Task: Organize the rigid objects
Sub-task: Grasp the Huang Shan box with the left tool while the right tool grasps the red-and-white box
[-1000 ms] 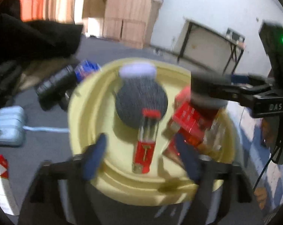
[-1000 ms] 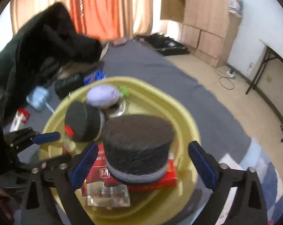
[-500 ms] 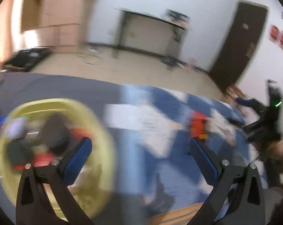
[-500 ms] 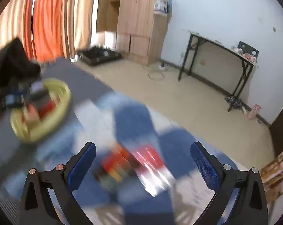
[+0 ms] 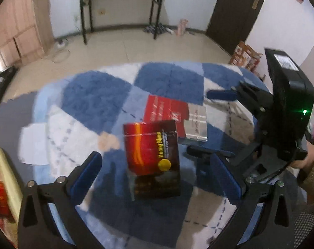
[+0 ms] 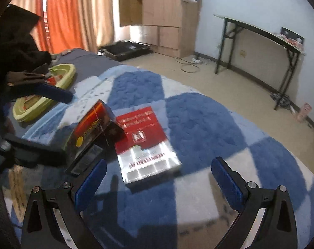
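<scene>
Two boxes lie on a blue and white checked blanket (image 5: 98, 95). One is a dark red box (image 5: 152, 151) with a gold dot and yellow lettering; the other is a red and silver box (image 6: 145, 143), flatter, lying face up. The two touch at a corner, the dark one overlapping the edge of the red and silver one.

The left gripper (image 5: 157, 176) hangs over the dark red box with its jaws spread as wide as they go; the box sits in the gap between the blue pads, but neither pad presses on it. The right gripper (image 6: 159, 182) is also released, jaws wide apart, with the red and silver box just ahead of the gap and nothing clasped.

A yellow bowl (image 6: 68, 73) sits well apart from the boxes, at the far end of the blanket by a dark grey sheet, holding more red items too blurred to count. Beyond the bed are one black folding table (image 6: 258, 35), a wooden wardrobe (image 6: 163, 14) and orange curtains (image 6: 67, 14).
</scene>
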Motion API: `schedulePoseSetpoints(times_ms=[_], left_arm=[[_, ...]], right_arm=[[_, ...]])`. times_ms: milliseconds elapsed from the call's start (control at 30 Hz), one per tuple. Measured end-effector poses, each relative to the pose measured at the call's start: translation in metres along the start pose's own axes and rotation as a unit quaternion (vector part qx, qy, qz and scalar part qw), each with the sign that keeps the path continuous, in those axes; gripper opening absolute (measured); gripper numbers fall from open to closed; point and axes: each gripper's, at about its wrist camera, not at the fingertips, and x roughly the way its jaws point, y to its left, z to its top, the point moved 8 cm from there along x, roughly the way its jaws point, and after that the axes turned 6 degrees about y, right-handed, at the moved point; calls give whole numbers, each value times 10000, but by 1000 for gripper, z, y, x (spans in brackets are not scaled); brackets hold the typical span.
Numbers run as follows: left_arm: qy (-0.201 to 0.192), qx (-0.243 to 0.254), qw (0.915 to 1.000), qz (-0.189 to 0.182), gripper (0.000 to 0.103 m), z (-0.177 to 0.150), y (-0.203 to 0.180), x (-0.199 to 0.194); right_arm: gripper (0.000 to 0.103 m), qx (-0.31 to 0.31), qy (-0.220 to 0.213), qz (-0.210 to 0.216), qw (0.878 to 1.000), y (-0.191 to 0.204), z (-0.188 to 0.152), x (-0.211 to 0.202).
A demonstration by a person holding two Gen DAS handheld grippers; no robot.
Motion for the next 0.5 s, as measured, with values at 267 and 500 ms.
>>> schedulePoseSetpoints(times_ms=[267, 500], left_arm=[[50, -175, 9998, -76, 57, -3, 9, 13], [-431, -184, 9988, -157, 57, -5, 20, -32]], right_arm=[[84, -229, 289, -125, 9992, -24, 21, 43], [55, 35, 152, -255, 9996, -10, 30, 39]])
